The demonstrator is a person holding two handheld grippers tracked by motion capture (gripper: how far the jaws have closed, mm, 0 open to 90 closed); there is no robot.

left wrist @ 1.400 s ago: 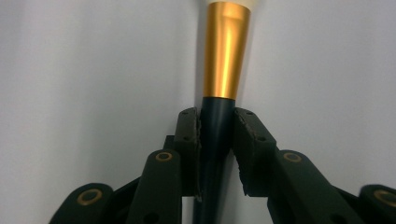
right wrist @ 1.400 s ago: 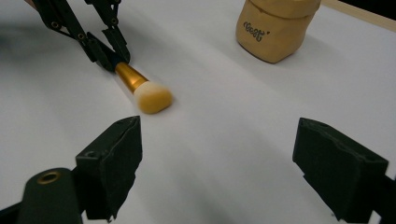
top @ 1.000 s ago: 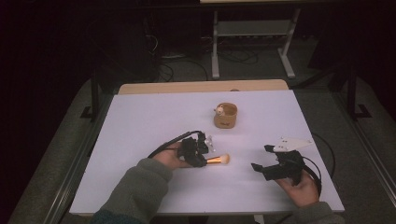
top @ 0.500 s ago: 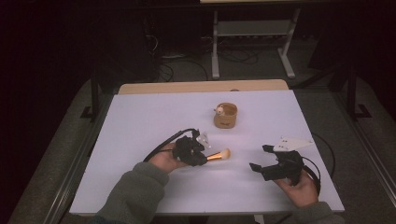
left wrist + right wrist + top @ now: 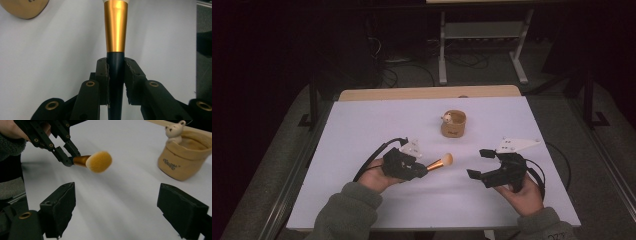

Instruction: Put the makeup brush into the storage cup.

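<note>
1. Dark floor, cables and a metal stand lie beyond the far edge of the white table (image 5: 362, 130), where a tan fabric cup (image 5: 453, 123) with a small bear figure stands toward the far edge, near the middle.
2. Since a second ago the makeup brush (image 5: 440, 162) has come up off the table: the left tongs (image 5: 421, 171) pinch its dark handle and carry it above the near middle.
3. Meanwhile the right tongs (image 5: 478, 163) have just been opening; they now stand spread with nothing between them.
4. That suggests the brush has been picked up and is probably bound for the cup.
5. Its long axis runs roughly level along the left tongs, bristle head leading, pointing toward the right edge and slightly toward the far edge.
</note>
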